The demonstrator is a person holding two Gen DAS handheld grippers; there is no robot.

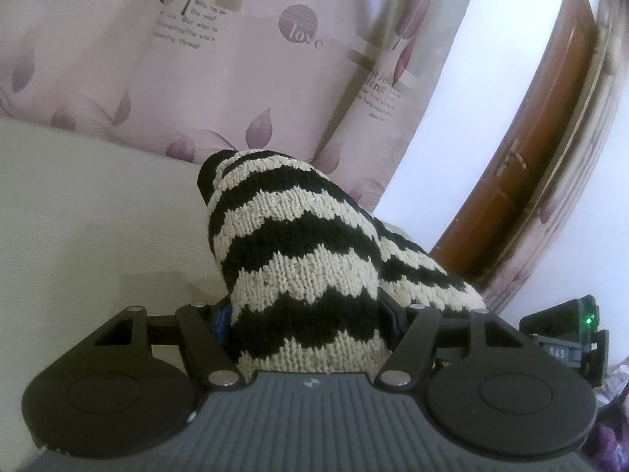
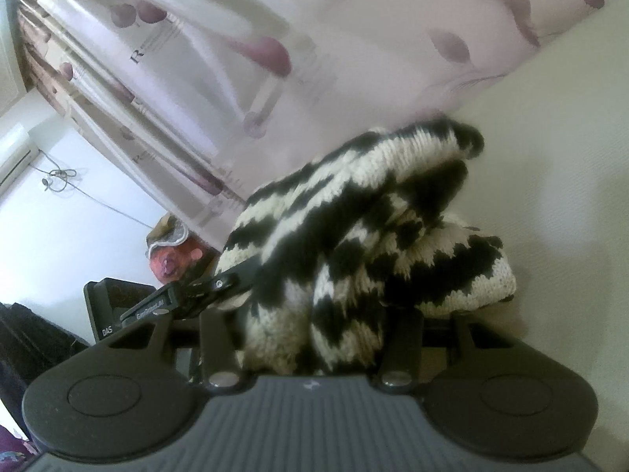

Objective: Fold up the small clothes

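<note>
striped knit garment bunched between both grippers; left gripper clamped on knit; right gripper likewise, fingertips hidden.

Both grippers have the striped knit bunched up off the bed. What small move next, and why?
Probably draw the two grippers apart to spread the knit flat before folding. In both wrist views it hangs bunched over the jaws of the left gripper and the right gripper, with layers heaped together above the cream bed, so no clean edge shows yet.
</note>
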